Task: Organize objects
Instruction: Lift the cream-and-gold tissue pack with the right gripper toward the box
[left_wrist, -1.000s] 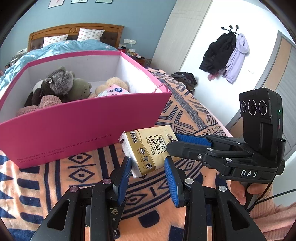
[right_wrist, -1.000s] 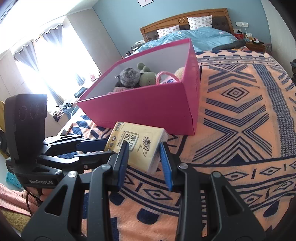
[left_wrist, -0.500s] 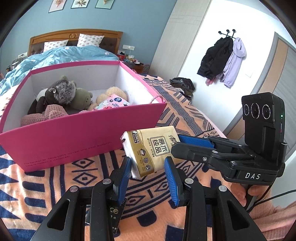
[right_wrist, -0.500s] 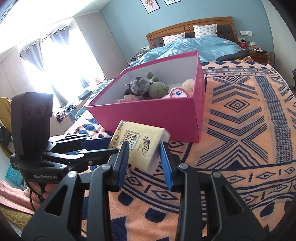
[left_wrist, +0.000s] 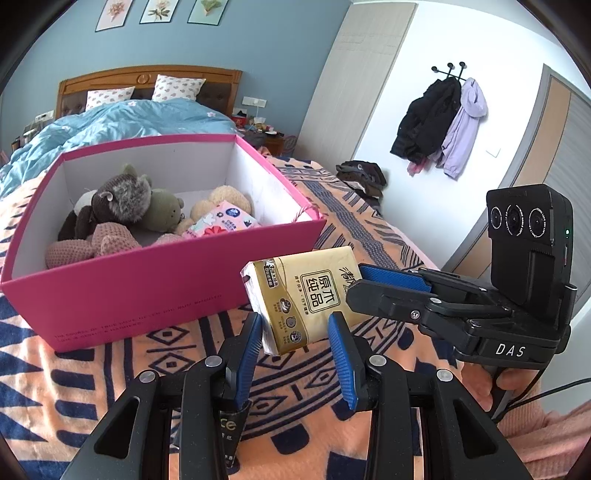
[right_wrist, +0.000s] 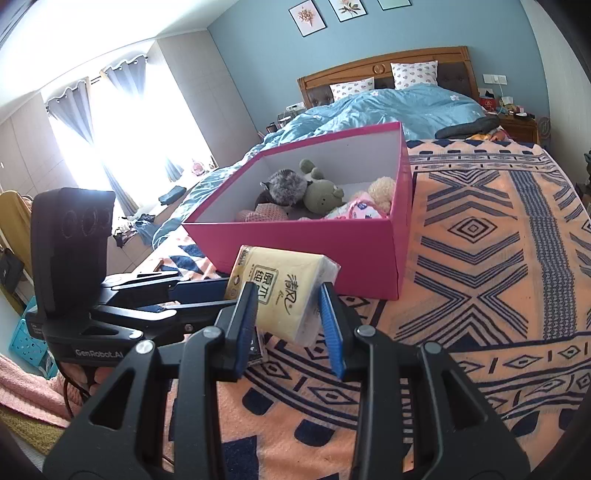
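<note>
Both our tongs grip one tissue pack, held off the bed at mid-frame, just in front of the pink box. The left tongs clamp one end and the right tongs the other. Plush toys lie in the box.

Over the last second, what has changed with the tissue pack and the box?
The tissue pack has risen slightly before the pink box; more of the box's inside shows. Both tools, left and right, stay clamped on it. The plush toys are unmoved.
</note>
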